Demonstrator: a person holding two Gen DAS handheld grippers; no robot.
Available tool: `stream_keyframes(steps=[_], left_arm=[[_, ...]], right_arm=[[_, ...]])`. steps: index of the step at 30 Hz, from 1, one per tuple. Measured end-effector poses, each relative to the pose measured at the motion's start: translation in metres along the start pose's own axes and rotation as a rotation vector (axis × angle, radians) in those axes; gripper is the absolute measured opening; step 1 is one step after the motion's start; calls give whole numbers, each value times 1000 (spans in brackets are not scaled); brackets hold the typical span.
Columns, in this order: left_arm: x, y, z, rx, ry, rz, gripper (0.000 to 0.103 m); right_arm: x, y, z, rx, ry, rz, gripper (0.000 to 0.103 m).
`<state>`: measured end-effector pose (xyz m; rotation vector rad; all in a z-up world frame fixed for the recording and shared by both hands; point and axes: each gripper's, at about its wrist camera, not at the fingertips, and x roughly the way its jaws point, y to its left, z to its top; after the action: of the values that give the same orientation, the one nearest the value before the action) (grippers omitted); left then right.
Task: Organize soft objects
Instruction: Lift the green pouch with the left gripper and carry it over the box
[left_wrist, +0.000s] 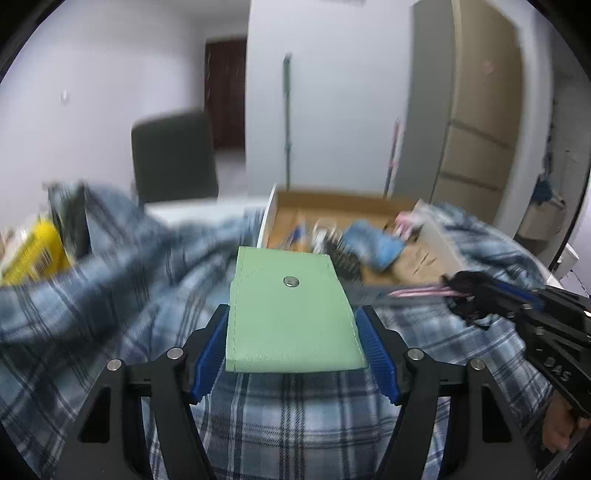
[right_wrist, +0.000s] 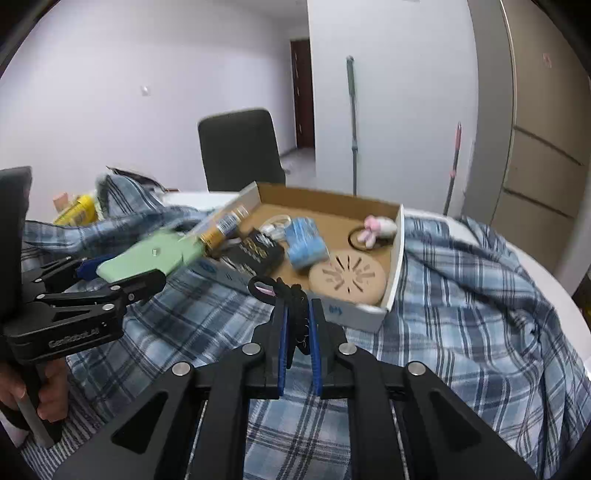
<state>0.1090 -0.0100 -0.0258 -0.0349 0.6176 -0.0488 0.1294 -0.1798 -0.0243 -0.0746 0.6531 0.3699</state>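
- Left gripper (left_wrist: 291, 332): lower centre of its wrist view, clenched on a flat mint-green leather pouch with a metal snap (left_wrist: 291, 310).
- Right gripper (right_wrist: 297, 325): lower centre of its view, grasping a black fabric bundle with pink strands (right_wrist: 284, 295).
- Blue plaid cloth (right_wrist: 461, 295): spread beneath both.
- Shallow cardboard box (right_wrist: 395, 266): mid-frame, holding a pink plush toy (right_wrist: 376, 229).
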Motion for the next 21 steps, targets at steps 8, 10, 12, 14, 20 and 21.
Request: stream_keyframes(steps=[8, 10, 12, 14, 20, 21], left_arm=[[-46, -29, -4, 146, -249, -28, 71], [-51, -31, -4, 151, -277, -27, 71], [-53, -32, -5, 148, -288, -27, 71], [-58, -30, -6, 144, -307, -33, 71], [-80, -32, -6, 142, -397, -50, 71], [-83, -33, -4, 140, -409, -51, 71]], right_arm=[[-20, 12, 0, -57, -102, 17, 10], [-22, 14, 0, -61, -112, 15, 10], [-23, 13, 0, -59, -119, 17, 10], [-24, 12, 0, -55, -124, 18, 10], [-29, 12, 0, -55, -144, 20, 10], [-31, 12, 1, -56, -153, 19, 10]])
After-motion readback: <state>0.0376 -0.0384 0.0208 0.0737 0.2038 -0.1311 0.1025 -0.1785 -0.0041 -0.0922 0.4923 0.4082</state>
